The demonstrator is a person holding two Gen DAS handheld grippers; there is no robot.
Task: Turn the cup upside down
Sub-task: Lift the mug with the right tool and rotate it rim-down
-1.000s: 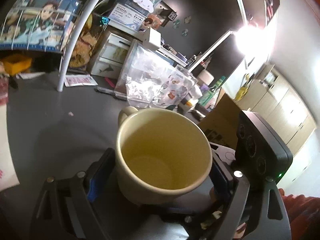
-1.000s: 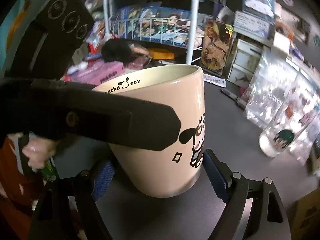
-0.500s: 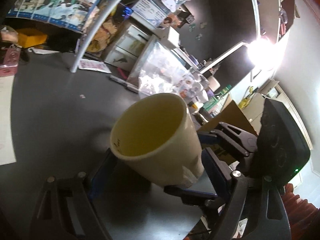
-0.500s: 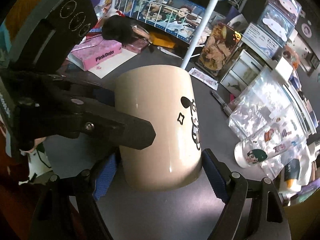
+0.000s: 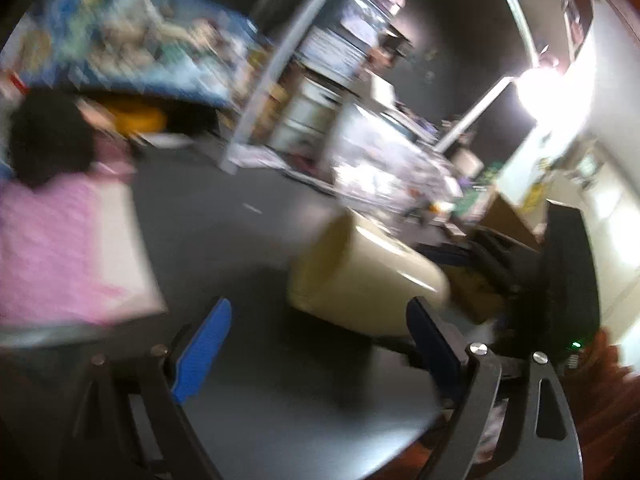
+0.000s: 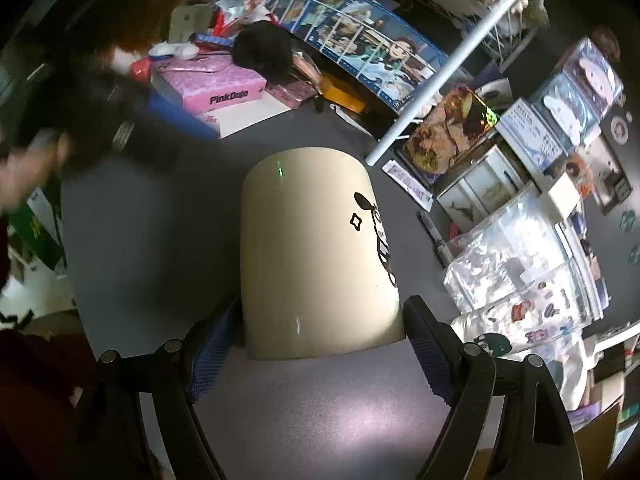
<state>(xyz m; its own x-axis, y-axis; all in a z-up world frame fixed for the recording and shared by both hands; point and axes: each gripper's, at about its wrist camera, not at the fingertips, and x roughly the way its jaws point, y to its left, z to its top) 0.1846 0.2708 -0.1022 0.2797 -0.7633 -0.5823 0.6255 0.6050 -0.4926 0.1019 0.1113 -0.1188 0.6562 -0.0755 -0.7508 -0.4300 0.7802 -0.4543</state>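
A cream mug (image 6: 316, 256) with a black cartoon print is tipped over, its mouth pointing away from the right wrist camera toward the grey table. My right gripper (image 6: 320, 340) is shut on the mug near its base, blue pads against both sides. In the blurred left wrist view the mug (image 5: 360, 276) lies tilted ahead and to the right of my left gripper (image 5: 316, 344), which is open and empty, clear of the mug. The right gripper's black body (image 5: 568, 280) shows beyond the mug.
A pink tissue box (image 6: 212, 88) and white paper lie at the back left. A white rack pole (image 6: 436, 80), posters, small drawers (image 6: 480, 188) and plastic bags of stickers (image 6: 520, 260) crowd the back and right. A glass (image 6: 492, 340) lies at the right.
The left gripper has let go of the mug and pulled back to the left. The right gripper has turned the mug further over, its mouth now facing away and down.
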